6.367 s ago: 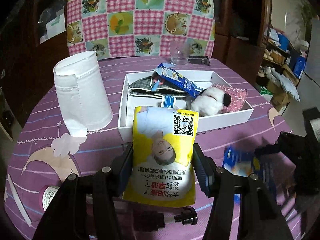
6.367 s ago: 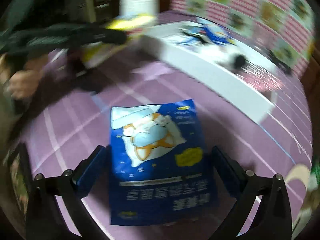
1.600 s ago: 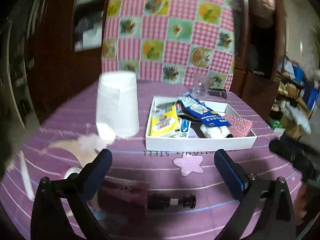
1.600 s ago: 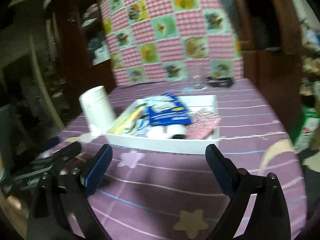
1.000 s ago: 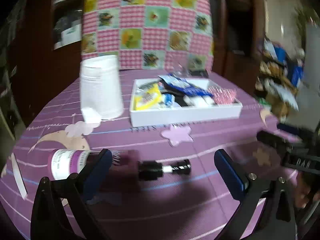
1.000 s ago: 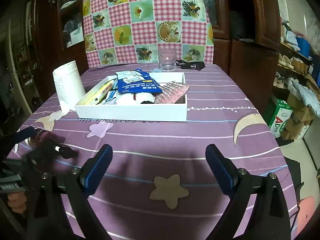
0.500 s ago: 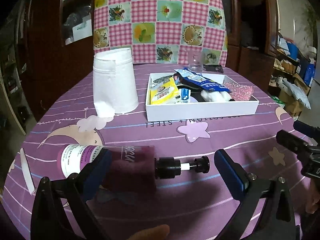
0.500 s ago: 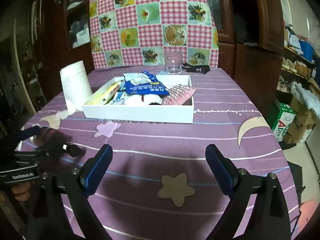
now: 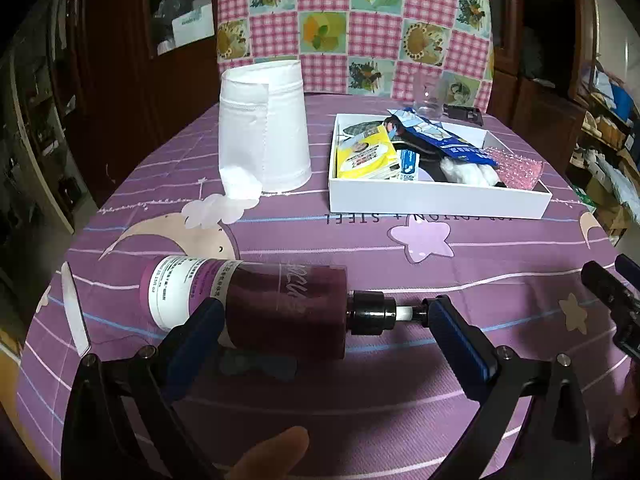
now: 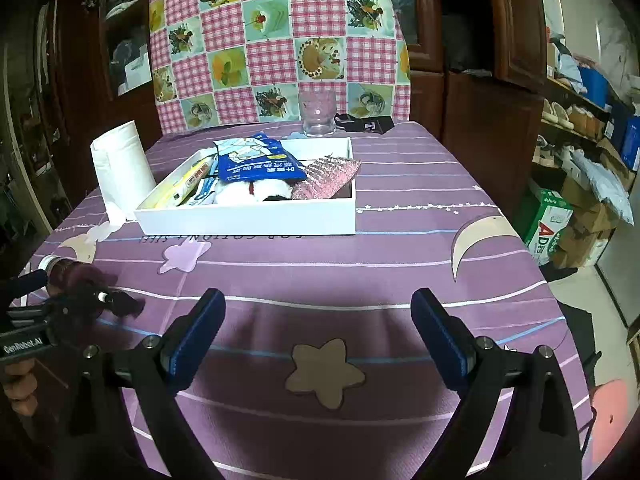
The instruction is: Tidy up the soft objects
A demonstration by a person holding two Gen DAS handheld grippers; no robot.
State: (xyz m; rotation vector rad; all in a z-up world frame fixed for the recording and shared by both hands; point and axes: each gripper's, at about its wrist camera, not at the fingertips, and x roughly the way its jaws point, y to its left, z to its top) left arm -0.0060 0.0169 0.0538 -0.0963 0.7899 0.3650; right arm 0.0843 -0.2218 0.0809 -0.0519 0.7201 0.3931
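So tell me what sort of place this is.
Most likely a lived-in home dining room: a round table under a purple tablecloth, a chair with a patchwork cover pushed up to it, dark wooden cabinets behind.

tray (image 9: 436,200) mid-table, packets (image 9: 366,154) in it | paper roll (image 9: 264,124) left of tray | bottle (image 9: 248,304) lying nearer, left | glass (image 10: 317,114) behind tray

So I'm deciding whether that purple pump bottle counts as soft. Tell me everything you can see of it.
The pump bottle lies on its side on the purple tablecloth, nearer than the white box. It looks like rigid, dark purple see-through plastic, with a white printed label at its base end and a black pump collar with a white stem. It lies between the open fingers of the left hand-held gripper; contact is unclear.
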